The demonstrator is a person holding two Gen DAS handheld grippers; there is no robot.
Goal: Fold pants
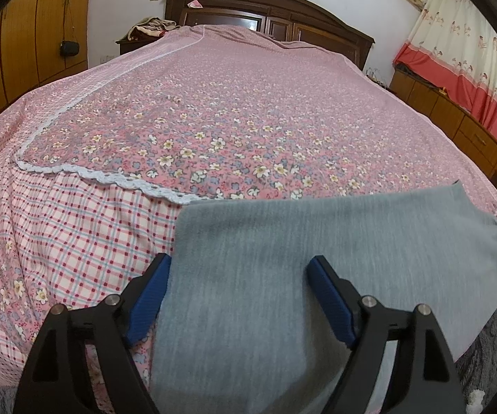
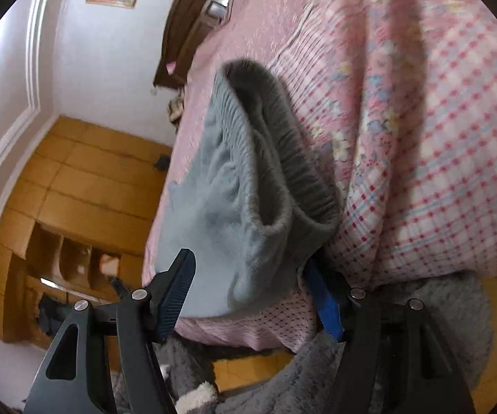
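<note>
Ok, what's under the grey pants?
The grey fleece pants lie on the pink floral bedspread, overlapping its checked border and white lace trim. Anything beneath the fabric is covered.

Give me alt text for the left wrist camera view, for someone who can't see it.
Grey pants lie flat at the near edge of a bed covered in a pink flowered sheet, and the left gripper stands open over them, one blue pad on either side of the cloth. A dark wooden headboard and a wardrobe stand behind.

home bedroom | bed [image 1: 248, 110] w/ headboard [image 1: 269, 10] | wardrobe [image 1: 34, 34]
</note>
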